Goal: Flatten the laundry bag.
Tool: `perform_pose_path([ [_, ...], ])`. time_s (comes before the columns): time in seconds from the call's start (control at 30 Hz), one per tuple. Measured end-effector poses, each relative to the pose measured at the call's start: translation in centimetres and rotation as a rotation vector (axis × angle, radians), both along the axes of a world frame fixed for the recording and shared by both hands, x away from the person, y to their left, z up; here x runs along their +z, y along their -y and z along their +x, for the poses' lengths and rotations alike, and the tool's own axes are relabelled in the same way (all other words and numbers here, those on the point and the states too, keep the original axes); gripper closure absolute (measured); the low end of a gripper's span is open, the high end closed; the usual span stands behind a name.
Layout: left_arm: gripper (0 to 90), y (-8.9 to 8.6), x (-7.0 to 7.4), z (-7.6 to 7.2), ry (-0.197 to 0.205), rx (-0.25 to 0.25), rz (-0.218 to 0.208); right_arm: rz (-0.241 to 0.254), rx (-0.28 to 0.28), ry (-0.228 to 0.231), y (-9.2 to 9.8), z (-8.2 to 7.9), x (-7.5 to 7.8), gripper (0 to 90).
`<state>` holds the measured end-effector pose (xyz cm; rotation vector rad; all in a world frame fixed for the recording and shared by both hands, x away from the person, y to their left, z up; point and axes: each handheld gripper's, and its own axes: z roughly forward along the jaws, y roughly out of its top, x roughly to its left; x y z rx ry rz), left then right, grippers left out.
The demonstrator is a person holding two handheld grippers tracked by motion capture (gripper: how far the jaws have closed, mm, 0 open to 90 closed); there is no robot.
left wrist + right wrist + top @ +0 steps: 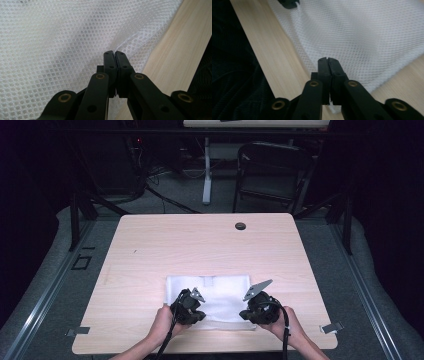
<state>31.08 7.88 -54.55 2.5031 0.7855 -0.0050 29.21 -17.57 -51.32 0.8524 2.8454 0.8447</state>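
Left gripper [114, 53] and right gripper [328, 59] each clenched on the white mesh cloth [220, 292], its edge pinched between jaws.

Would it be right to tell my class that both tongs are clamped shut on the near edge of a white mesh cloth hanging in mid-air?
Not quite. The white mesh cloth is not in mid-air; it lies on the wooden table, as the high view shows. The rest holds: the left tongs and right tongs are both shut on its near edge.
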Motion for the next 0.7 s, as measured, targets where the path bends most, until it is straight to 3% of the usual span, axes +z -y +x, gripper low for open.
perform_pose_path([
  [0.13,89.5,-0.1,0.1,0.3,0.003,0.016,-0.008,-0.028,0.053,-0.013,-0.8,-0.4,-0.6,90.0],
  [0.37,89.4,-0.2,0.3,0.4,0.013,0.025,-0.027,-0.101,0.028,-0.024,-1.4,-0.3,-2.6,90.0],
  [0.6,89.4,-0.2,0.4,0.4,0.025,0.024,-0.028,-0.165,0.019,0.018,-1.9,0.6,-3.9,90.0],
  [0.7,89.5,-0.3,0.5,0.5,0.041,0.032,-0.037,-0.157,0.017,0.041,-1.9,0.7,-4.0,90.0],
])
